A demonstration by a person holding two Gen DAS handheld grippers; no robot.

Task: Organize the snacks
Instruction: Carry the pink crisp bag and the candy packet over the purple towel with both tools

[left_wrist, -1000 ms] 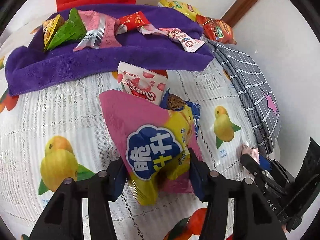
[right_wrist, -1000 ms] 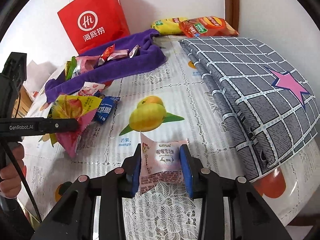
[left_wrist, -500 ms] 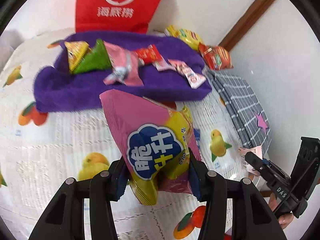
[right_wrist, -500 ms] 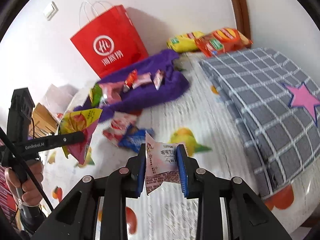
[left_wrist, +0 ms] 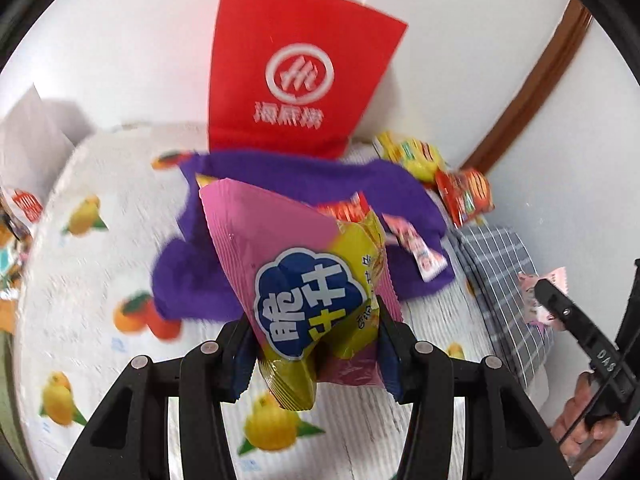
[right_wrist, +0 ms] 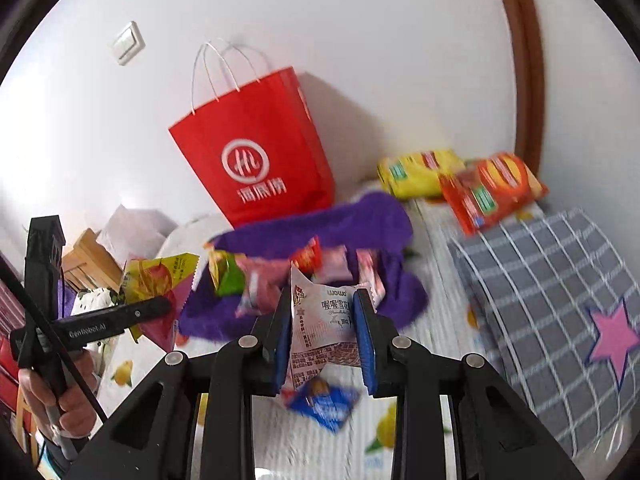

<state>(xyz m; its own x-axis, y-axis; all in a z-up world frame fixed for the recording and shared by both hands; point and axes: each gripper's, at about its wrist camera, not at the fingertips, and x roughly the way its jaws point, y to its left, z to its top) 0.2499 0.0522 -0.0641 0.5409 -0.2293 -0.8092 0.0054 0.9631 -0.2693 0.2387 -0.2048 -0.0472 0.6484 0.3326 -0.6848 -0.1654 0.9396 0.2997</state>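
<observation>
Left wrist view. Left tongs (left_wrist: 316,354) clamped on a pink and yellow snack bag (left_wrist: 308,280), blue pads pressed into both its sides; the bag is held clear above the tabletop (left_wrist: 80,288), which wears a white lace cloth printed with fruit. Landmark: the purple towel (left_wrist: 192,284), lying on the tabletop just behind the bag. Small wrapped snacks (left_wrist: 416,246) lie on the towel's right part. A red paper bag (left_wrist: 296,80) stands upright behind the towel against the white wall. A yellow packet (left_wrist: 412,156) and a red packet (left_wrist: 464,196) lie to the towel's right rear. A grey checked cloth (left_wrist: 496,264) lies right of the towel. Right tongs (left_wrist: 536,292) enter from the right edge, with a pale pink packet (left_wrist: 556,278) at their tip. View blurred.

Right wrist view. Right tongs (right_wrist: 322,340) closed on the pale pink packet (right_wrist: 324,320), pads against its two sides; packet held up in front of the towel (right_wrist: 360,220). A blue wrapper (right_wrist: 324,402) lies on the tabletop (right_wrist: 312,448) nearer than the towel, below the held packet. Left tongs (right_wrist: 160,308) come in left of the towel with the snack bag (right_wrist: 156,280), a hand (right_wrist: 76,396) on the handle.
</observation>
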